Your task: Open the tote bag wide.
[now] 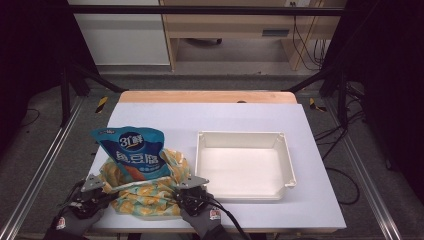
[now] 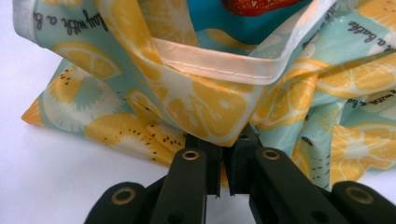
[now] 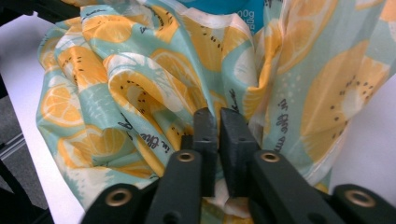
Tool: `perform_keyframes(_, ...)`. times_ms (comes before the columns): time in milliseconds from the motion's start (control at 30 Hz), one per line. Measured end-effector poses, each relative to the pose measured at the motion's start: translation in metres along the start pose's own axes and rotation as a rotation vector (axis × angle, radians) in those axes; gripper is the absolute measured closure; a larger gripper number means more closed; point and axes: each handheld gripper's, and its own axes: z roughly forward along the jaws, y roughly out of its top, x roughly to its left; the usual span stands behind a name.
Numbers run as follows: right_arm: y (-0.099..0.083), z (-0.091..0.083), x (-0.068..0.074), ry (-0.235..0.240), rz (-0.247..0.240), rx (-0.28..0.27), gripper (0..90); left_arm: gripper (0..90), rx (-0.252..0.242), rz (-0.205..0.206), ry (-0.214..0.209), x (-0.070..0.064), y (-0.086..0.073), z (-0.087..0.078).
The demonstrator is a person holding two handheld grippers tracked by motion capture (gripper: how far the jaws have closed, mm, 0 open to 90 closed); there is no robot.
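High view. The lemon-print bag (image 1: 145, 192) lies crumpled at the near left of the desk (image 1: 210, 120), with the blue snack packet (image 1: 132, 150) standing out of its mouth and leaning away from the person. The left gripper (image 1: 100, 192) holds the bag's left edge and the right gripper (image 1: 187, 192) its right edge, so the bag stretches crosswise between them. The white tray (image 1: 287, 160) sits just to the right, and the right gripper is the nearer to it; any transfer would likely run rightward.

Left gripper view. The left gripper (image 2: 224, 158) has its jaws pressed together on a fold of the lemon-print bag (image 2: 205, 102), just under the pale hem (image 2: 219, 65). The packet shows as blue and red above the hem, ahead of the jaws.

Right gripper view. The right gripper (image 3: 218, 135) is likewise clamped on a bunched pleat of the bag (image 3: 140, 93); the packet (image 3: 233, 11) rises beyond, at the top.
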Motion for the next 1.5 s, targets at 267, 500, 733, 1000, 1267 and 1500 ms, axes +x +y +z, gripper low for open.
perform_keyframes(267,-0.001,-0.019,-0.001,0.032,0.029,-0.063,70.3,85.6,-0.001,-0.009,-0.006,0.001,0.000,0.000)
perform_keyframes(500,0.011,-0.041,0.004,0.053,0.024,-0.149,70.7,85.4,-0.004,-0.010,-0.006,0.000,0.000,0.001)
perform_keyframes(733,0.037,-0.041,0.018,0.051,-0.021,-0.203,80.7,85.2,-0.004,-0.009,-0.007,0.000,0.000,0.000)
perform_keyframes(1000,0.050,-0.002,0.031,0.007,-0.019,-0.177,85.4,84.7,-0.004,-0.006,-0.011,0.000,0.000,0.000)
perform_keyframes(1267,0.031,0.017,0.025,-0.057,-0.024,-0.046,87.0,84.2,-0.009,-0.001,-0.011,0.001,0.000,-0.001)
perform_keyframes(1500,0.021,0.023,0.023,-0.066,-0.030,0.014,87.2,83.3,-0.025,-0.008,-0.013,0.001,0.000,-0.002)
